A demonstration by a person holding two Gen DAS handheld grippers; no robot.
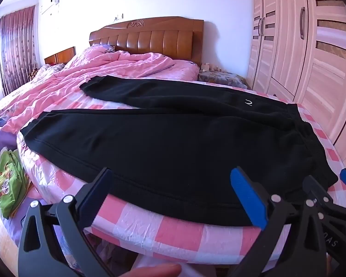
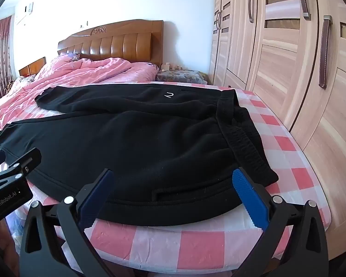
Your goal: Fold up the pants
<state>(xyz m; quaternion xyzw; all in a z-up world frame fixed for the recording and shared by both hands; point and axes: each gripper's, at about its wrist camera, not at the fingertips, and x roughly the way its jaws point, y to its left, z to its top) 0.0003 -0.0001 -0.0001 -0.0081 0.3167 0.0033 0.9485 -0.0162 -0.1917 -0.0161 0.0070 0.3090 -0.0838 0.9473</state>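
Black pants [image 1: 173, 143] lie spread flat on the bed, waistband [image 2: 240, 133] to the right, both legs reaching left, a small white logo [image 2: 168, 95] on the far leg. My left gripper [image 1: 173, 198] is open and empty, just above the near edge of the near leg. My right gripper [image 2: 173, 198] is open and empty, over the near edge of the pants by the hip and waistband corner. The right gripper also shows at the right edge of the left wrist view [image 1: 329, 198]; the left gripper's body shows at the left of the right wrist view [image 2: 9, 180].
The bed has a pink-and-white checked sheet [image 2: 196, 242] and a rumpled pink quilt [image 1: 92, 69] toward the wooden headboard [image 1: 150, 34]. A wardrobe [image 2: 288, 57] stands close on the right. A green bag [image 1: 7, 184] lies at the left.
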